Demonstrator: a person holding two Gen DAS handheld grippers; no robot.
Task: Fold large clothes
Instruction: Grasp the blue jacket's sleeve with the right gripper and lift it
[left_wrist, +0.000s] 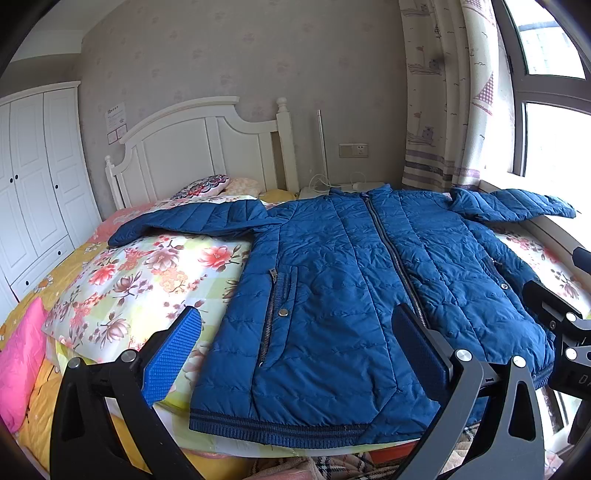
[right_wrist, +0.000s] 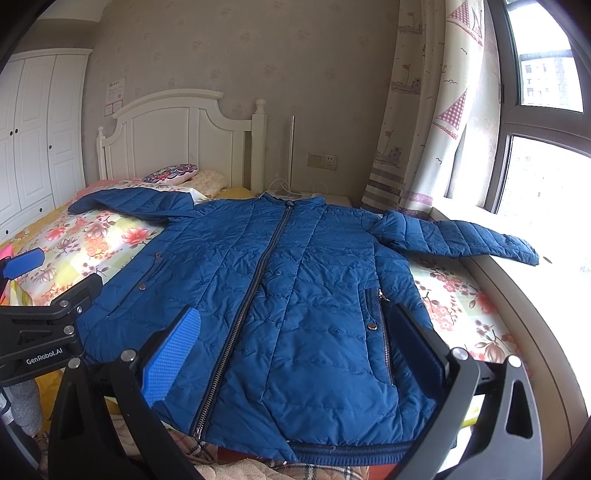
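A blue quilted jacket (left_wrist: 351, 280) lies flat and zipped, front up, on the floral bed cover (left_wrist: 147, 273), both sleeves spread out to the sides. It also shows in the right wrist view (right_wrist: 295, 288). My left gripper (left_wrist: 299, 332) is open and empty, held above the jacket's lower left part near the hem. My right gripper (right_wrist: 295, 332) is open and empty, above the jacket's lower right part. The right gripper's body shows at the right edge of the left wrist view (left_wrist: 565, 332); the left gripper's body shows at the left edge of the right wrist view (right_wrist: 44, 325).
A white headboard (left_wrist: 195, 147) and pillows (left_wrist: 207, 184) stand at the far end. A white wardrobe (left_wrist: 33, 192) is on the left. A curtain (right_wrist: 417, 110) and window sill (right_wrist: 517, 280) run along the right. A pink cushion (left_wrist: 18, 362) lies at the bed's left edge.
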